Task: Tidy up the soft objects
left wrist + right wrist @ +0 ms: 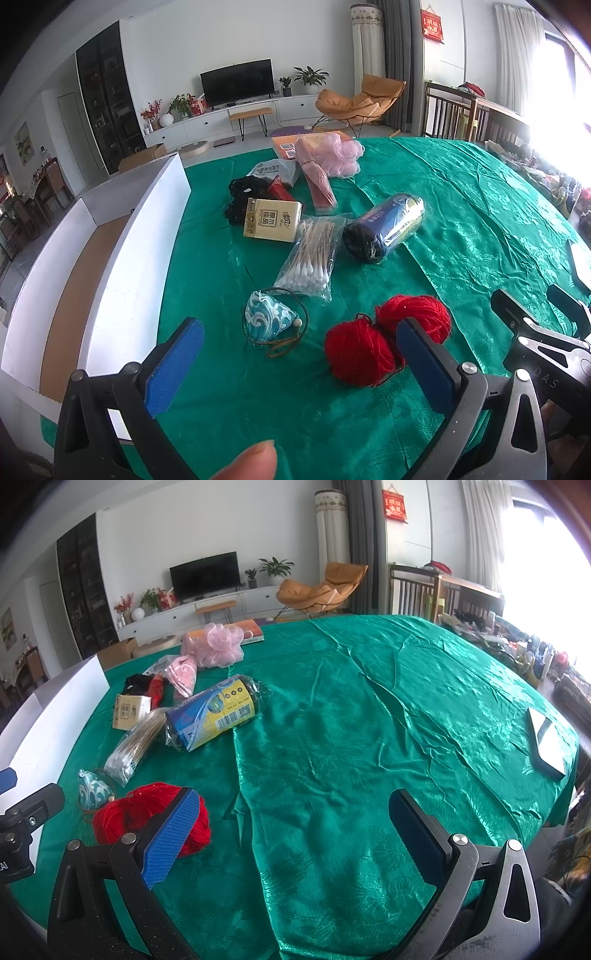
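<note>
Stock before you, on the desk under its green cloth:

- Box, white walls, brown floor, left edge of the left-wrist frame. Nothing shows inside it.
- Red yarn, two balls touching, lower centre, just beyond your left claw; in the right-wrist frame the red yarn sits lower left, partly behind the left pad.
- Wave-patterned pouch, blue and white, with a brown cord, just left of the yarn.
- Clear bag of cotton swabs, centre.
- Tissue pack, yellow, resting against a black mesh item.
- Wrapped roll, dark blue with yellow label, lying on its side, in clear film.
- Long pink packet and pink mesh puff, upper centre, touching.
- White plastic bag, contents unclear.
- Flat white object, right edge of the right-wrist frame, well apart from the rest.

Your left claw: blue pads wide apart, holding nothing. Your right claw: spread wide likewise, empty, over bare cloth.
</note>
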